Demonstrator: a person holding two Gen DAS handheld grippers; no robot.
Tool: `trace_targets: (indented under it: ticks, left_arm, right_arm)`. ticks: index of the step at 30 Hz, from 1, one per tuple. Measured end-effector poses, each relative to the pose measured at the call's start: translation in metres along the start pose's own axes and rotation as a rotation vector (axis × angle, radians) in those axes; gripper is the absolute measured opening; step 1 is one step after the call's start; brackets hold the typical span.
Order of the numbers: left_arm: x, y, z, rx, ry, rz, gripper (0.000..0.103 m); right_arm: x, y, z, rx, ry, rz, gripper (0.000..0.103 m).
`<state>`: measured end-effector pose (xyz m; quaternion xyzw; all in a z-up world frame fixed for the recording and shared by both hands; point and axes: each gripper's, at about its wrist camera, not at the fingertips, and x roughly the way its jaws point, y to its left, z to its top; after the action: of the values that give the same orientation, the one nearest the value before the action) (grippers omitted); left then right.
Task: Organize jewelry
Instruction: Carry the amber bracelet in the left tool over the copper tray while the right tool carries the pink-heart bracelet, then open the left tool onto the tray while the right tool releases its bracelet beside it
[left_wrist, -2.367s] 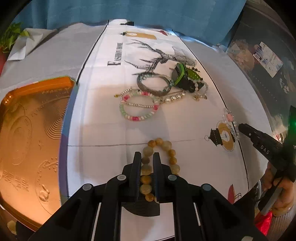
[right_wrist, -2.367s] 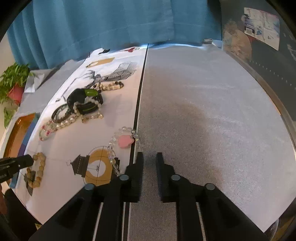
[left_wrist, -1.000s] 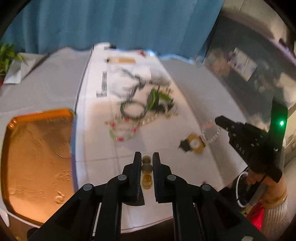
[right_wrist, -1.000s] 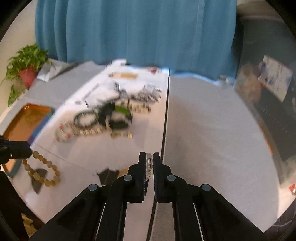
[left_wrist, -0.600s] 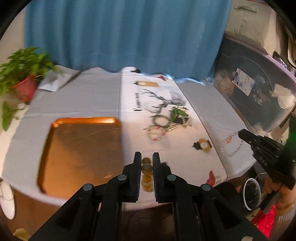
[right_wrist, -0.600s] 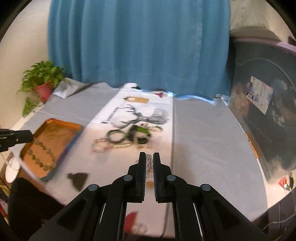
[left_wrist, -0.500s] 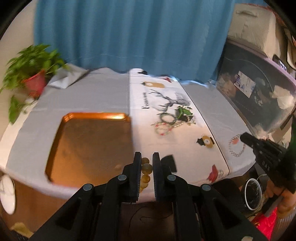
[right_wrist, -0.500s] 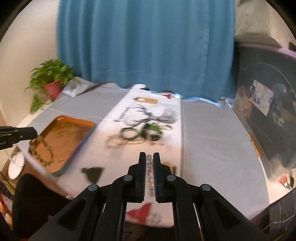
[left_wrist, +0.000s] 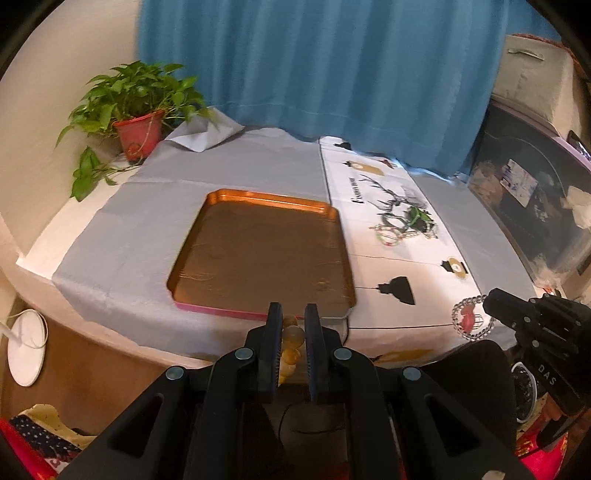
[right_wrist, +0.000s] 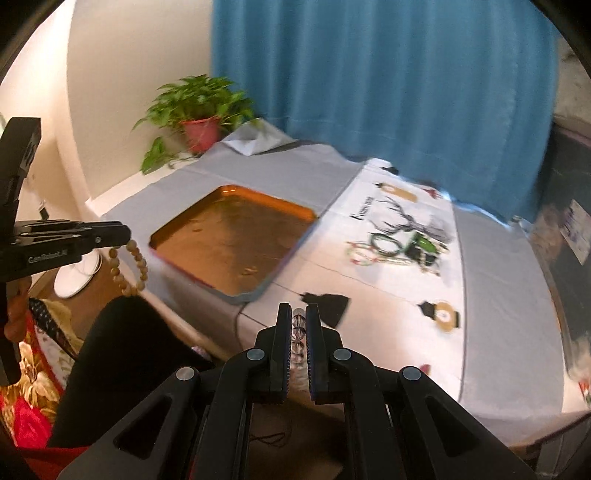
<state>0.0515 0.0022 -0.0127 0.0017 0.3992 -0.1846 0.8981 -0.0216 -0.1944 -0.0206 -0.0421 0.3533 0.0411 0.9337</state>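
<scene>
My left gripper (left_wrist: 293, 310) is shut on an amber bead bracelet (left_wrist: 293, 334), held in the air just off the near edge of the copper tray (left_wrist: 266, 197). From the right wrist view that left gripper (right_wrist: 123, 232) shows at far left with the amber bracelet (right_wrist: 129, 269) dangling below it. My right gripper (right_wrist: 298, 308) is shut on a clear bead bracelet (right_wrist: 298, 332), above the table's front edge. In the left wrist view the right gripper (left_wrist: 491, 301) carries that clear bracelet with its pink charm (left_wrist: 467, 321). The tray (right_wrist: 258, 197) holds no jewelry.
A heap of other bracelets (left_wrist: 404, 225) lies on the white printed cloth (left_wrist: 388, 266) to the tray's right. A potted plant (left_wrist: 136, 122) stands at the table's far left corner before a blue curtain. A person's dark-clad leg (right_wrist: 125, 354) is below the table edge.
Both grippers have lifted off the cloth with their bracelets, pulled back from the table and swung left, so the tray now sits ahead of them. Neither grip has altered.
</scene>
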Motion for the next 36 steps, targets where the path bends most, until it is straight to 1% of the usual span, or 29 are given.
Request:
trace_targets:
  ticks: [6,15,23,30,33,34,35,36]
  left_arm:
    - [0.01,0.013,0.012,0.002,-0.006,0.007,0.009]
    - [0.047,0.035,0.045,0.003,-0.004,0.032,0.009]
    - [0.093,0.058,0.081,-0.007,0.006,0.068,0.009]
    - [0.14,0.073,0.096,-0.022,0.054,0.09,0.01]
    - [0.156,0.081,0.099,-0.047,0.06,0.101,0.011]
    - [0.162,0.085,0.1,-0.061,0.061,0.102,0.018]
    - [0.168,0.088,0.101,-0.073,0.077,0.101,0.046]
    - [0.173,0.091,0.102,-0.083,0.097,0.104,0.066]
  right_arm:
    - [0.022,0.023,0.018,-0.038,0.011,0.022,0.008]
    - [0.076,0.048,0.06,-0.058,0.02,0.063,0.008]
    - [0.144,0.061,0.098,-0.066,0.051,0.093,0.008]
    - [0.193,0.065,0.109,-0.073,0.102,0.116,0.008]
    - [0.209,0.064,0.112,-0.065,0.121,0.13,0.008]
    - [0.215,0.064,0.113,-0.061,0.132,0.137,0.008]
    - [0.219,0.064,0.114,-0.058,0.143,0.141,0.01]
    - [0.225,0.064,0.114,-0.056,0.158,0.142,0.013]
